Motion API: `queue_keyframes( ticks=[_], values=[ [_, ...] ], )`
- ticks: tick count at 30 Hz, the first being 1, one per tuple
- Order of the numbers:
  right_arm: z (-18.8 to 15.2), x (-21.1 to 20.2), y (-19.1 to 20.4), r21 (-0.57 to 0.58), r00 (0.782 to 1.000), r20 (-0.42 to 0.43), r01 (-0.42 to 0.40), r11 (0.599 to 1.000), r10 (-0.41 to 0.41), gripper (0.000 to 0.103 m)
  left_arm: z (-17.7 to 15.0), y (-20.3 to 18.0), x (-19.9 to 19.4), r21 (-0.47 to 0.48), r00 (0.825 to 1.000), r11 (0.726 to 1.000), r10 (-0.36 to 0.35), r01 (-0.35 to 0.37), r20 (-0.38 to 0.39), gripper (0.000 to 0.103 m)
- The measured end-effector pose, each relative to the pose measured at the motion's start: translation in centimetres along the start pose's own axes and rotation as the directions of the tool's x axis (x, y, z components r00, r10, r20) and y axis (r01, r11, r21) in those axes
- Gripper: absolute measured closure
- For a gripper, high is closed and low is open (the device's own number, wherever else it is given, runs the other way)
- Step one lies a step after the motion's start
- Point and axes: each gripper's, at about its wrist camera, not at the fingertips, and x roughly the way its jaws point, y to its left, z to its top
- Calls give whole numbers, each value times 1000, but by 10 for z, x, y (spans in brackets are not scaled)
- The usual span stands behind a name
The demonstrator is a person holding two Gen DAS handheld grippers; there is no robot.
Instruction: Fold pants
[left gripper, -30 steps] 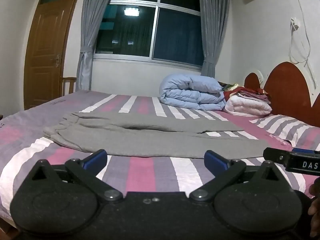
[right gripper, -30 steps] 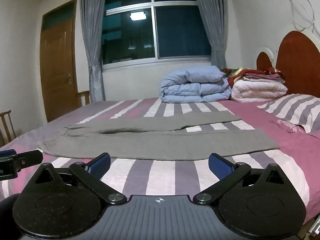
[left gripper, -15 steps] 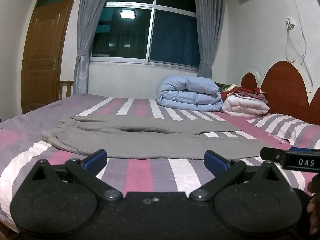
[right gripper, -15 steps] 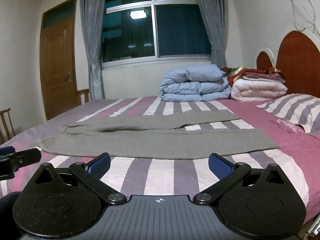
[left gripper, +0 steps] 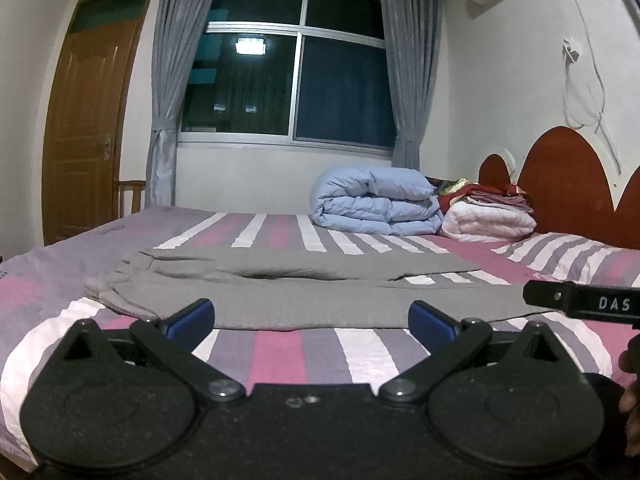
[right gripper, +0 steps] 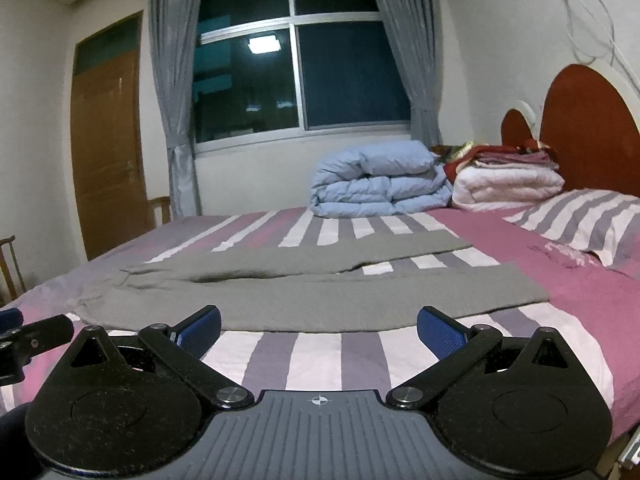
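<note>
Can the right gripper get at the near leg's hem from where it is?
Probably yes. The right gripper is open, short of the gray pants, with only bare striped bedspread between; the hem lies flat, up and right.

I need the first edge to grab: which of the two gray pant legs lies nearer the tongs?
The front leg, the wide gray band whose edge lies just beyond the open right tongs. The other leg lies behind it, toward the window.
</note>
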Motion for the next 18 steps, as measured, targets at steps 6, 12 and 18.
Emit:
queue_keyframes(
  ticks=[6, 12, 18],
  values=[
    [0, 2, -2, 15, 1000, -6, 4, 1000, -4, 0, -2, -1, 2, 8, 1000, 1000, -11, 11, -3, 6],
    [1, 4, 0, -5, 1000, -10, 9, 1000, -9, 0, -3, -1, 1, 4, 1000, 1000, -18, 18, -1, 6],
    [1, 1, -2, 21, 999, 6, 36, 999, -36, 0, -5, 1, -1, 7, 1000, 1000, -27, 27, 4, 6]
  ],
)
